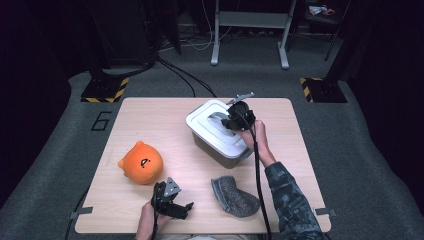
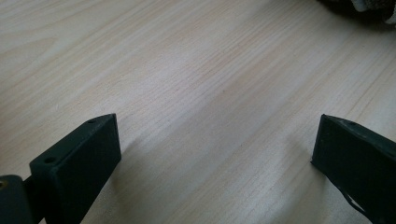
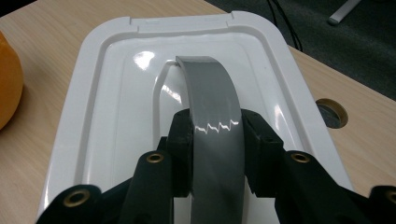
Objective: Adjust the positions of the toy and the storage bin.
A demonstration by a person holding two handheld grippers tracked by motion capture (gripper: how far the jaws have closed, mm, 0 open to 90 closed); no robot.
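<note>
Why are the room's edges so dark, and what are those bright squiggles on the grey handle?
High view: light falls on the table alone, so the floor around it fades to black. Right gripper view: glare streaks the grey handle and white lid where the right claw grips. Left gripper view: soft shadows under the open left claw.

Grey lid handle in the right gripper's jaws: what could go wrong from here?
1. The right gripper pinches the glossy grey handle by its edges; it might slip on lifting.
2. The white lid may stick, dragging the grey bin along.
</note>
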